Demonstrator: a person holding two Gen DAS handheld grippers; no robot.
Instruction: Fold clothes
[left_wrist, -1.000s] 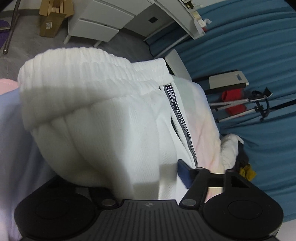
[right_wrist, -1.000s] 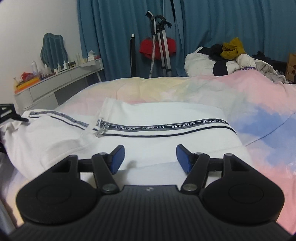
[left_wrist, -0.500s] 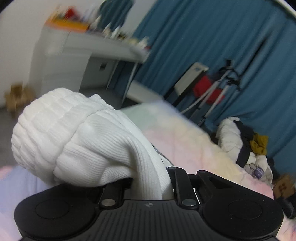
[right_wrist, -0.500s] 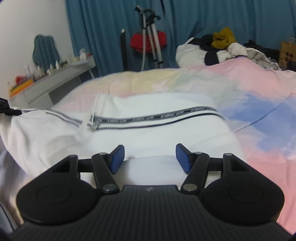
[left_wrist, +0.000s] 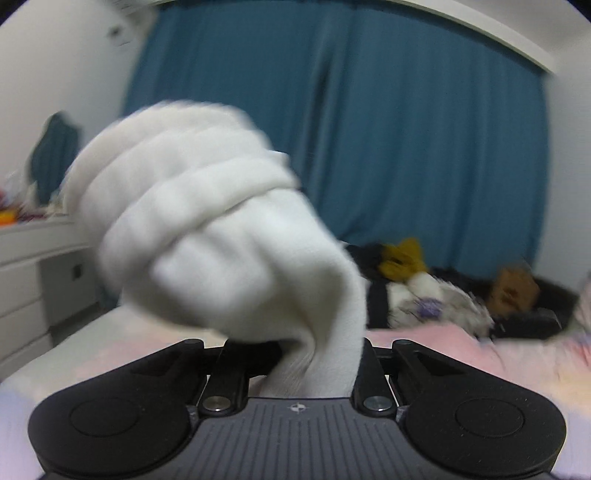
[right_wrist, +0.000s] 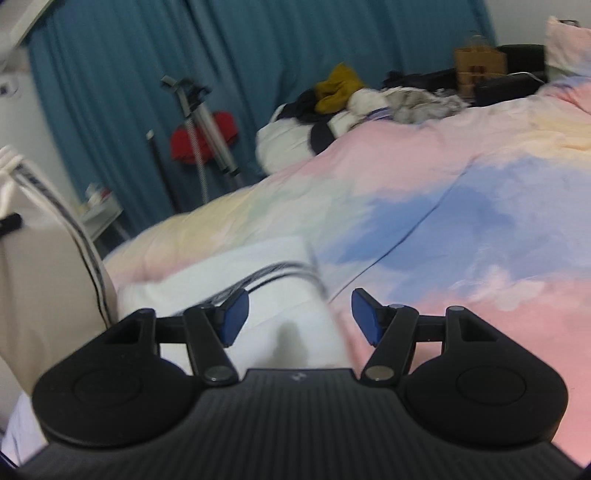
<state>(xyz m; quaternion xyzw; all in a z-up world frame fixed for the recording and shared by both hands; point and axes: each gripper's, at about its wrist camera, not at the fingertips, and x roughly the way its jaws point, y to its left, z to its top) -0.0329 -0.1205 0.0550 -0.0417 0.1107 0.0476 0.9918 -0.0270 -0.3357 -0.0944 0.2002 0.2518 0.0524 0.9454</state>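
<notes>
The big bed (right_wrist: 461, 229) has a pink and blue cover. White pants (right_wrist: 258, 280) with a striped band lie on it, their long way running across in front of the right gripper (right_wrist: 299, 314). One end is lifted high at the left. The left gripper (left_wrist: 299, 354) holds that end: its fingers squeeze the thick white waistband (left_wrist: 192, 221). The right gripper's blue fingers (right_wrist: 232, 314) are spread apart over the flat part, pinching nothing. It is nearer the folded part on the bed.
</notes>
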